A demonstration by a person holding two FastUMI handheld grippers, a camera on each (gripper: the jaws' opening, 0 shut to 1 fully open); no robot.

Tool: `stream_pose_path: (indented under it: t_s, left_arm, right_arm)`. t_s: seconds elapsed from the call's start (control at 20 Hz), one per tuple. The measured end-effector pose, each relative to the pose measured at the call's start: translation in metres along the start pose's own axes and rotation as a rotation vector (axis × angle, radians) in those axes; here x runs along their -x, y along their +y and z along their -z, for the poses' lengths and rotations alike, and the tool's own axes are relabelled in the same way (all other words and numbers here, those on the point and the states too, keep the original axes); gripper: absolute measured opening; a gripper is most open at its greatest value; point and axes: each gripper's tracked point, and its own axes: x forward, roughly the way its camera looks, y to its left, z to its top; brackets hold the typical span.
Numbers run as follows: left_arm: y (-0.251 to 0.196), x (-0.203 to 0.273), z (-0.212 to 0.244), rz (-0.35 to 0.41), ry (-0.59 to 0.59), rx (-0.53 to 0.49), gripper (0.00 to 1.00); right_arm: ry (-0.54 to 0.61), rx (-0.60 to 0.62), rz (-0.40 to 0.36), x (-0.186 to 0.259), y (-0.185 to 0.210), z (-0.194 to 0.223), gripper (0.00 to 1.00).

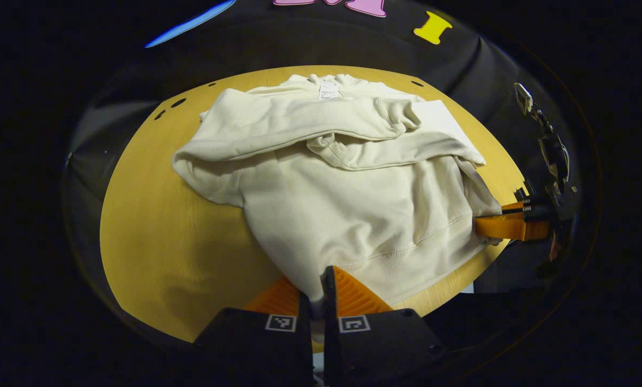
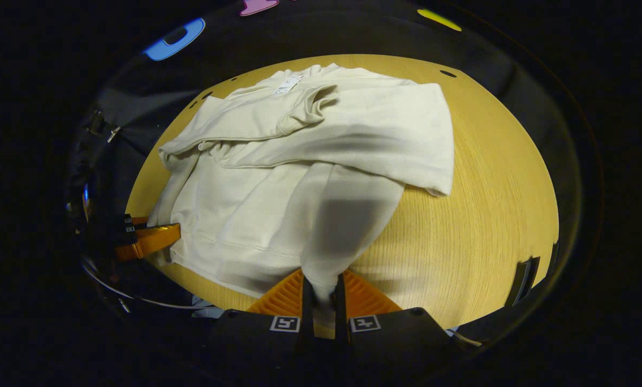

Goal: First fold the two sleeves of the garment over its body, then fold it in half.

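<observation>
Currently, left gripper view: cream garment [image 1: 347, 199] lies flat on the wooden counter [image 1: 154, 252], collar and tag [image 1: 329, 90] at the far edge, both sleeves [image 1: 299, 126] folded across the chest, one over the other. Left gripper [image 1: 316, 298] sits at the near hem, jaws pressed together on a pinch of the hem cloth. Right gripper [image 1: 487, 226] shows at the right, at the other hem corner, touching the fabric. Right gripper view: same garment, sleeves crossed over the body, tag at the far side. Right gripper's own jaws pinch a gathered fold of hem at bottom centre, cloth pulled up into a ridge from the counter. Left gripper is seen at the left, its tip against the hem corner.
</observation>
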Motion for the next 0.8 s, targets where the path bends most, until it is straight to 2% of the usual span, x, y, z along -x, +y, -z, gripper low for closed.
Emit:
stream_pose_path:
  t_s: [0.1,0.2,0.25,0.3,0.55,0.8]
  left_arm:
    - [0.001,0.002,-0.003,0.011,0.012,-0.004,0.08]
    - [0.004,0.008,-0.005,0.013,0.013,-0.016,0.07]
    - [0.006,0.012,-0.006,0.011,0.009,-0.012,0.02]
    - [0.008,0.017,-0.007,0.012,0.003,0.001,0.07]
    - [0.009,0.047,-0.030,0.031,-0.053,0.086,0.07]
    - [0.009,0.066,-0.070,0.038,-0.102,0.140,0.07]
  right_arm:
    - [-0.001,0.029,0.007,0.000,-0.004,0.003,0.15]
    - [-0.025,0.016,-0.021,0.006,-0.001,-0.001,0.15]
    - [-0.037,-0.005,-0.038,0.009,0.001,-0.004,0.14]
    - [-0.052,-0.025,-0.058,0.013,0.004,-0.007,0.14]
    - [-0.130,-0.078,-0.127,0.035,0.011,-0.032,0.15]
    - [-0.256,-0.178,-0.205,0.061,0.013,-0.085,0.14]
